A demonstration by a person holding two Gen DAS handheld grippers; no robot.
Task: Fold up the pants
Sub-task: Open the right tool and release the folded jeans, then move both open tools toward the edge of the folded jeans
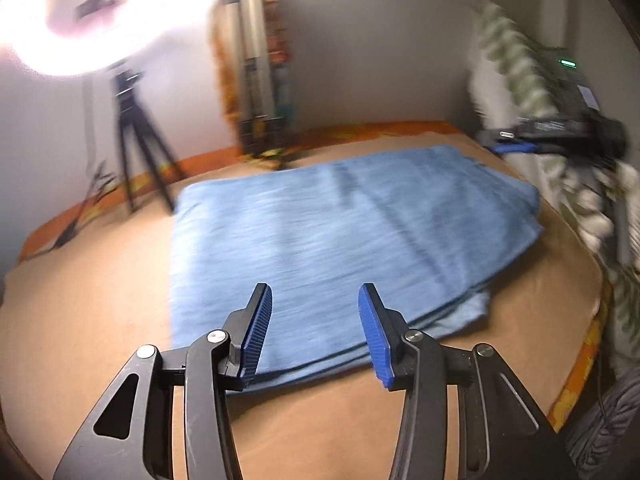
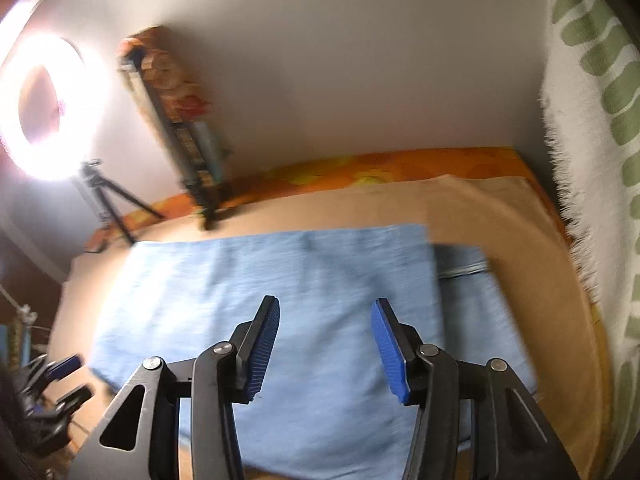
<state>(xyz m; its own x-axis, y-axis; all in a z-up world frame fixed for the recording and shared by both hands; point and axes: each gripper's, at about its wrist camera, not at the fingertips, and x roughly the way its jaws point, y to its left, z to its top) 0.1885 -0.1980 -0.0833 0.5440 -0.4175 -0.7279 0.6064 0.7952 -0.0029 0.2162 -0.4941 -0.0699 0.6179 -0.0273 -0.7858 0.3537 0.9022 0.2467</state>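
Note:
The light blue pants (image 1: 340, 240) lie folded flat in layers on the tan sheet (image 1: 100, 320), seen from both sides. My left gripper (image 1: 316, 300) hovers above their near edge, open, with nothing between its blue pads. The right gripper (image 2: 325, 314) hangs over the pants (image 2: 280, 300) too, open and empty. A lower layer with a seam (image 2: 464, 270) sticks out at the right in the right wrist view. The right gripper (image 1: 516, 146) shows at the far right of the left wrist view. The left gripper (image 2: 64, 376) appears at the lower left of the right wrist view.
A lit ring light (image 2: 44, 108) on a black tripod (image 1: 136, 152) stands at the far left. A folded metal stand (image 1: 256, 80) leans on the grey wall. A white, green-patterned fringed cloth (image 2: 592, 140) hangs at the right. An orange floral cover (image 2: 380, 168) borders the sheet.

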